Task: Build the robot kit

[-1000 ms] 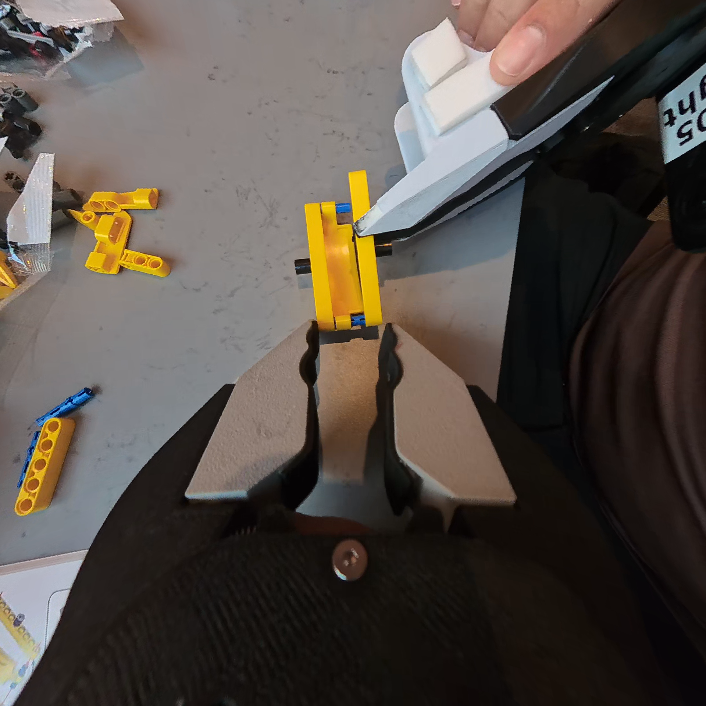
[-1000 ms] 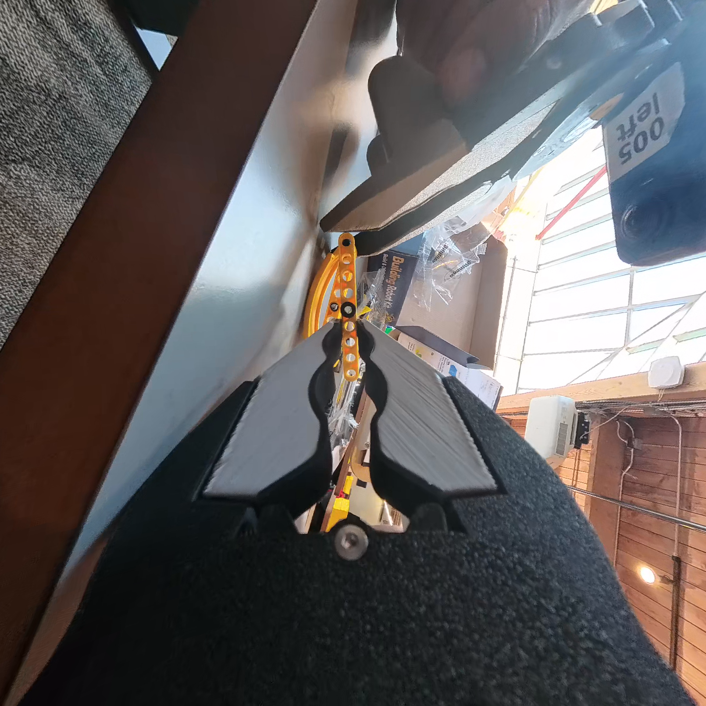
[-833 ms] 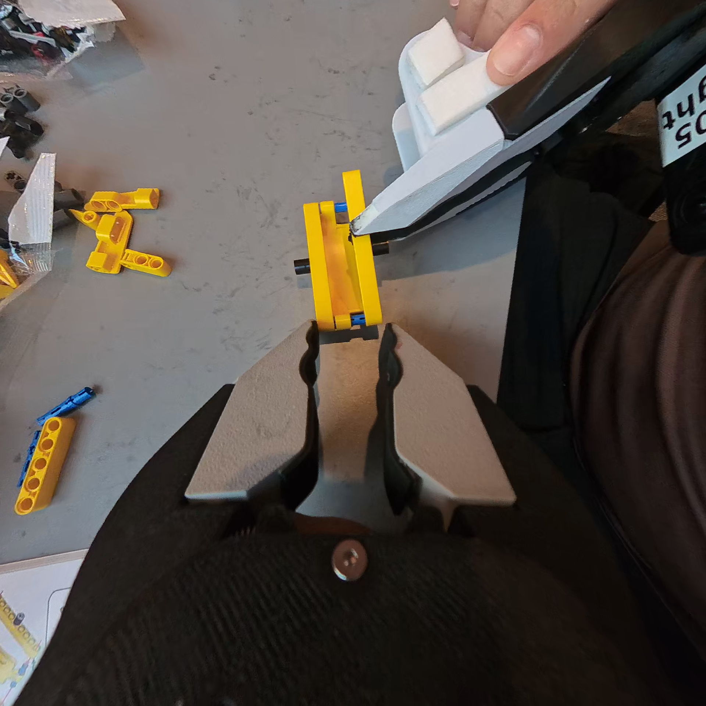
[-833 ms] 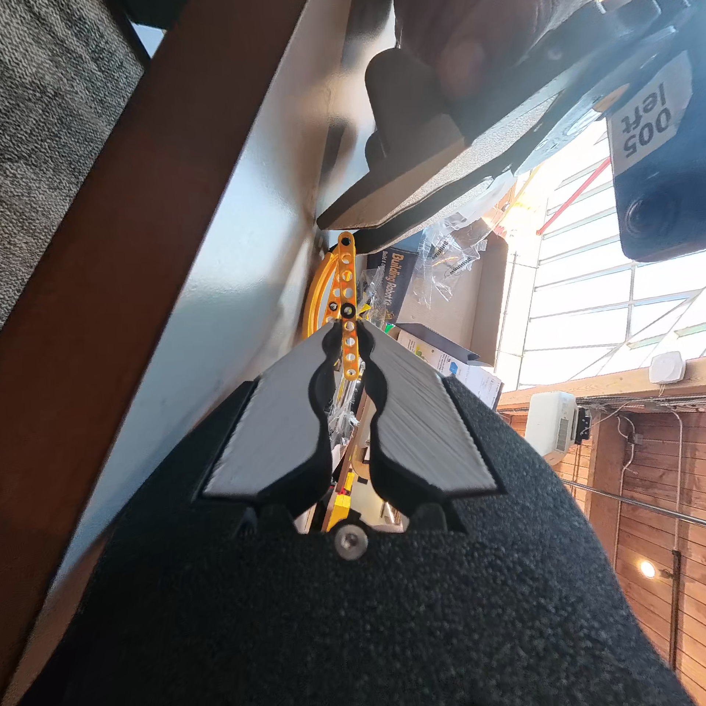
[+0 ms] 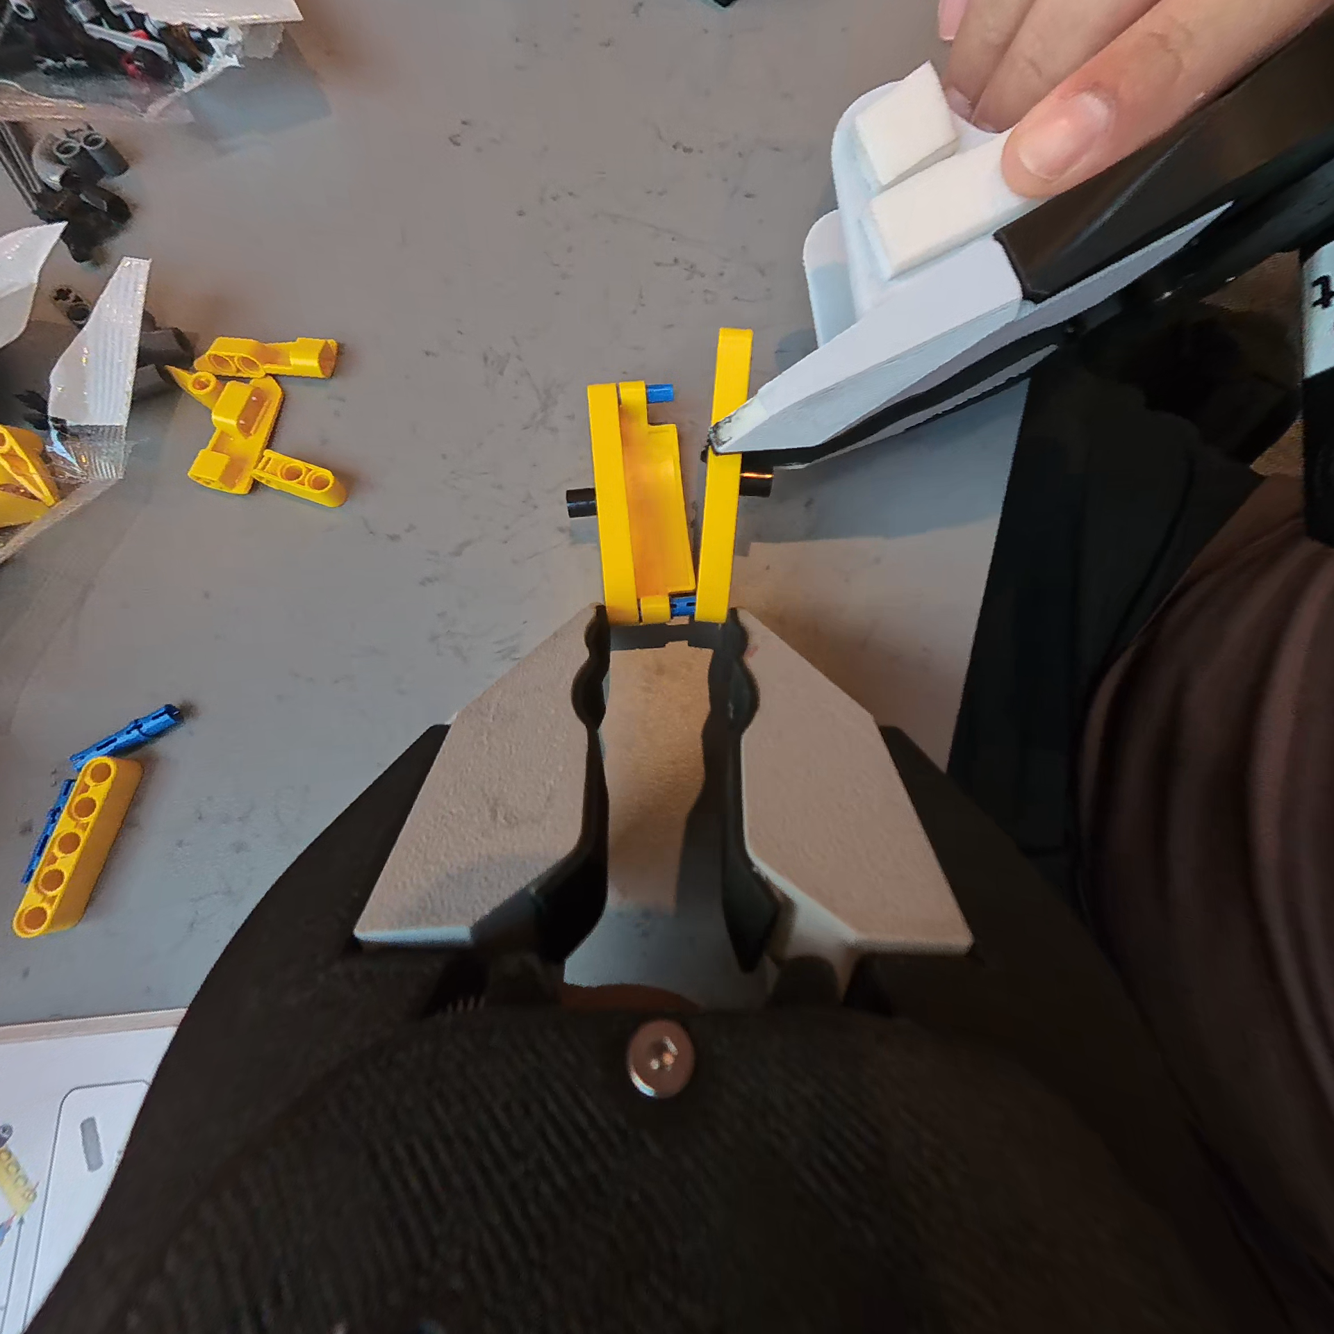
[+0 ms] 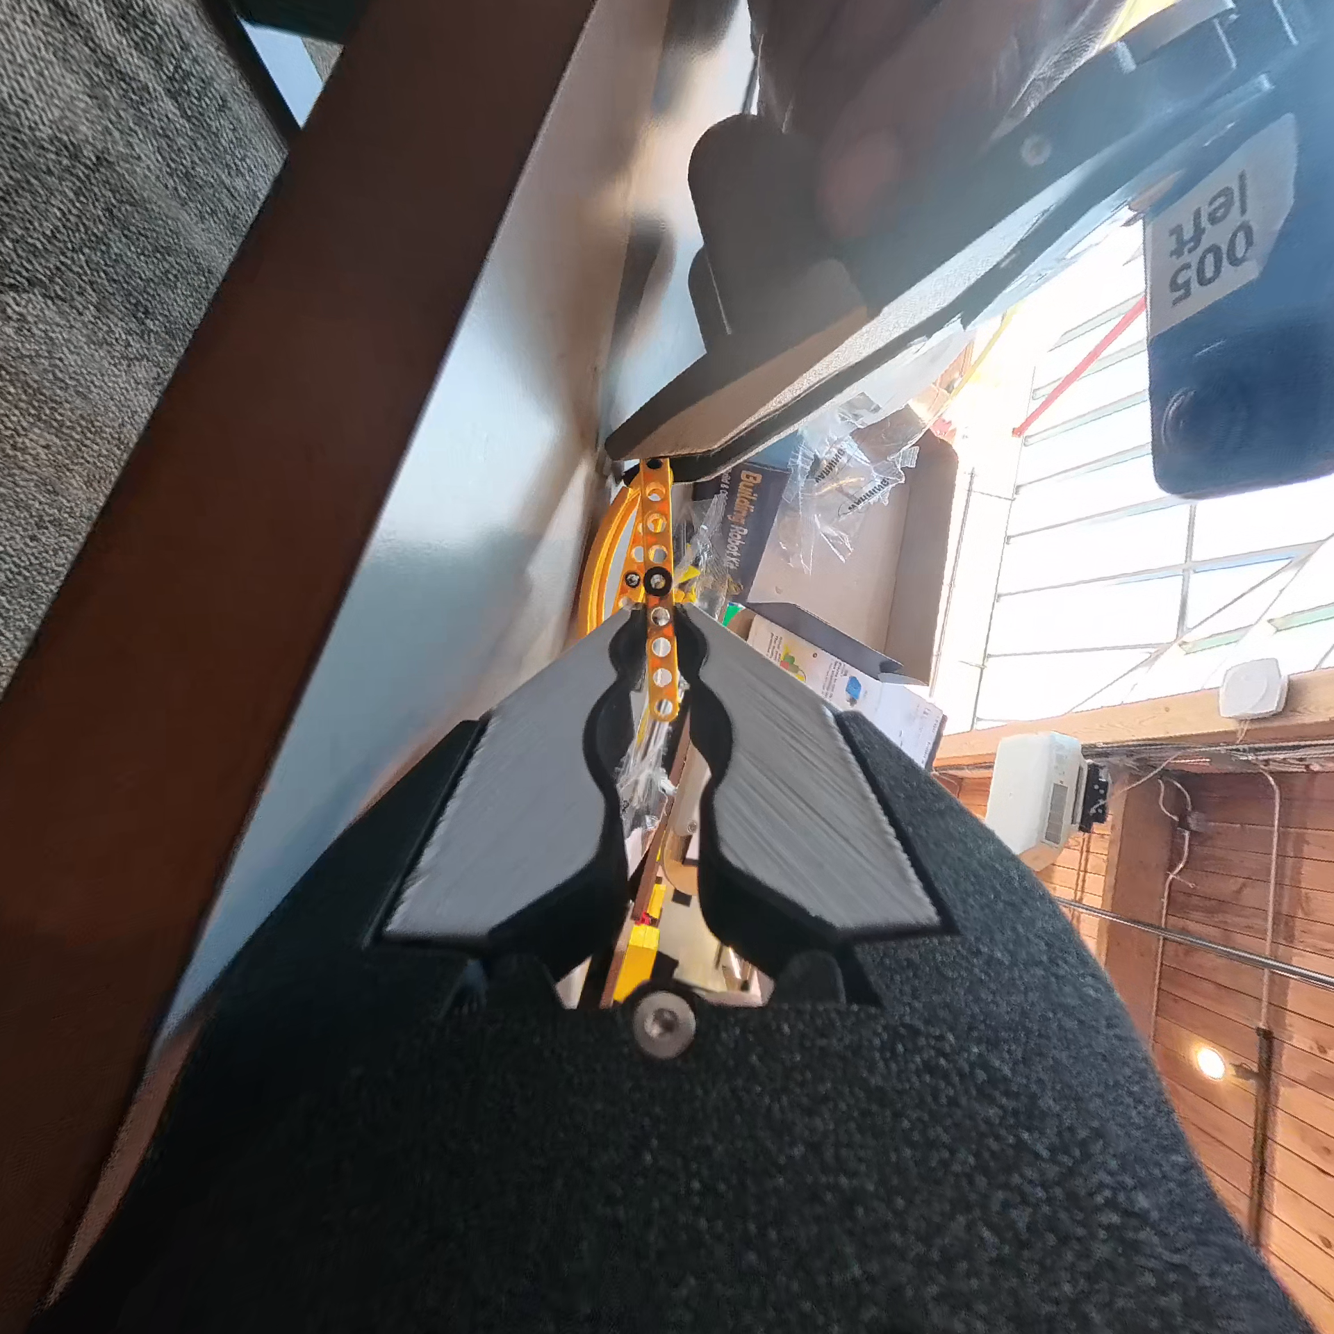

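A yellow beam assembly (image 5: 635, 505) with blue pins and a black axle stands upright over the grey table (image 5: 433, 216). My left gripper (image 5: 668, 613) is shut on its lower end. Its right-hand yellow beam (image 5: 725, 505) leans away at the top, leaving a gap and a bare blue pin (image 5: 660, 393). My right gripper (image 5: 729, 437), pale grey, comes in from the right and is shut on that beam. In the right wrist view the right gripper (image 6: 657, 621) pinches the holed beam (image 6: 660, 650) edge-on. The left gripper (image 6: 758, 404) sits above it.
Loose yellow pieces (image 5: 253, 419), a holed yellow beam (image 5: 76, 844) and blue pins (image 5: 126, 736) lie at the left. Plastic bags (image 5: 94, 375) with dark parts are at the far left. An instruction sheet (image 5: 65, 1155) is at the bottom left. A person's dark clothing (image 5: 1191, 794) fills the right. There is about 4 cm between the tips of the two grippers.
The top of the right-hand yellow beam has swung right, away from the rest of the assembly, with my right gripper on it. A gap and a blue pin now show. The left gripper holds still.
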Motion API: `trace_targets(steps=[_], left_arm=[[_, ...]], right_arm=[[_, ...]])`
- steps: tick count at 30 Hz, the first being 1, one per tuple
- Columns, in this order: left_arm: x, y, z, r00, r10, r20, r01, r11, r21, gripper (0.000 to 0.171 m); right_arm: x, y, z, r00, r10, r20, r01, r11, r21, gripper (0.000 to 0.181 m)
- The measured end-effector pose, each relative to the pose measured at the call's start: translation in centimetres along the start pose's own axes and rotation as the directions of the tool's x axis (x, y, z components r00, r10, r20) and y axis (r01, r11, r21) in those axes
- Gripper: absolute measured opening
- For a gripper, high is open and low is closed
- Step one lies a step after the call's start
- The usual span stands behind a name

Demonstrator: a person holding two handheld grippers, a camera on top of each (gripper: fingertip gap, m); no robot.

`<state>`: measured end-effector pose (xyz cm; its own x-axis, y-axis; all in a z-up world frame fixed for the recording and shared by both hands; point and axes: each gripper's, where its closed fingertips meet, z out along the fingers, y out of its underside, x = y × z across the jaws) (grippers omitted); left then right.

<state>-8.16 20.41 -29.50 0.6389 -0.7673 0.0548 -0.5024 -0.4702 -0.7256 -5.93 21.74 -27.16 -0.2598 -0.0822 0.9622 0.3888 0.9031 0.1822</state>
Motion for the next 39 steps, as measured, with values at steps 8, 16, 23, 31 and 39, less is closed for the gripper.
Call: trace_targets(steps=[8, 16, 23, 31, 39], left_arm=[[-0.04, -0.04, 0.17, 0.999, 0.033, 0.015, -0.033, 0.999, -0.004, 0.030], [0.31, -0.32, 0.54, 0.998, 0.057, 0.017, -0.057, 0.998, -0.007, 0.029], [-0.06, -0.30, 0.46, 0.999, 0.031, 0.026, -0.031, 0.999, -0.008, 0.029], [-0.10, -0.29, 0.41, 0.999, 0.039, 0.022, -0.039, 0.999, -0.005, 0.029], [0.38, -0.46, 0.65, 0.998, 0.061, 0.024, -0.061, 0.998, -0.008, 0.029]], right_arm=[[-0.11, 0.33, 0.55, 1.000, 0.006, 0.015, -0.006, 1.000, 0.023, 0.007], [-0.28, 0.74, 0.76, 0.999, 0.034, 0.035, -0.034, 0.999, -0.001, 0.007], [-0.22, 0.49, -0.07, 0.999, 0.033, 0.024, -0.033, 0.999, -0.018, 0.006], [-0.37, 0.57, 0.27, 0.998, 0.057, 0.038, -0.058, 0.998, 0.021, 0.007], [-0.37, 0.90, 0.82, 0.997, 0.052, 0.050, -0.052, 0.999, -0.015, 0.007]])
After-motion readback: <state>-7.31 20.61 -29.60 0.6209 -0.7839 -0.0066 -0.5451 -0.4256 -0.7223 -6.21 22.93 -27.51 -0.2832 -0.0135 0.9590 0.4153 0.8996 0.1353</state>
